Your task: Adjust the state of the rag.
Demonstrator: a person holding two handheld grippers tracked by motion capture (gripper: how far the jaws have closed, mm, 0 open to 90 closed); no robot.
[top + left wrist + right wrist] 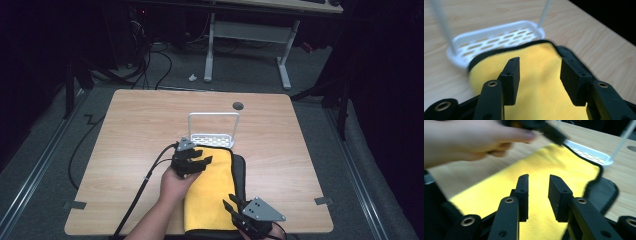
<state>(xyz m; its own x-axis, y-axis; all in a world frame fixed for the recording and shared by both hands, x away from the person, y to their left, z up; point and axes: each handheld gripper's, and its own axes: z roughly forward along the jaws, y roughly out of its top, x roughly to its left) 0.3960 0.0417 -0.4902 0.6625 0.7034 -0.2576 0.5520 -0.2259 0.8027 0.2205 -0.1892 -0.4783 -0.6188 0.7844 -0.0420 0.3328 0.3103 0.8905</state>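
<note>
No brand, label or writing can be read on any item in the three views.

Nearest the person, at the table's front edge, the right gripper (234, 207) is held over the near end of the yellow cloth (212, 192). Its jaws are seen parted by a narrow gap in the right gripper view, with nothing between them. A grey three-cornered plate is carried on its top in the high view.

The yellow cloth is laid flat on the wooden table (125, 145), running from the front edge away from the person. It is edged in black, and a darker black layer (240, 175) is exposed along its right side. In the right gripper view that dark layer (604, 192) is shown as a rounded flap lying on the wood beside the yellow surface (536, 170), a detail hidden in the left gripper view.

Farther on, the left gripper (197, 162) is held in the person's left hand (175, 185) over the cloth's far left corner. Its jaws are seen spread wide in the left gripper view, above the yellow fabric (536, 82), and nothing is gripped.

Beyond the cloth's far edge, a white perforated rack (212, 137) with a tall wire handle is stood, its near rim overlapped by the cloth. The slotted base (496, 40) is shown closely in the left gripper view. A dark round hole (238, 106) is seen in the table behind it.
</note>
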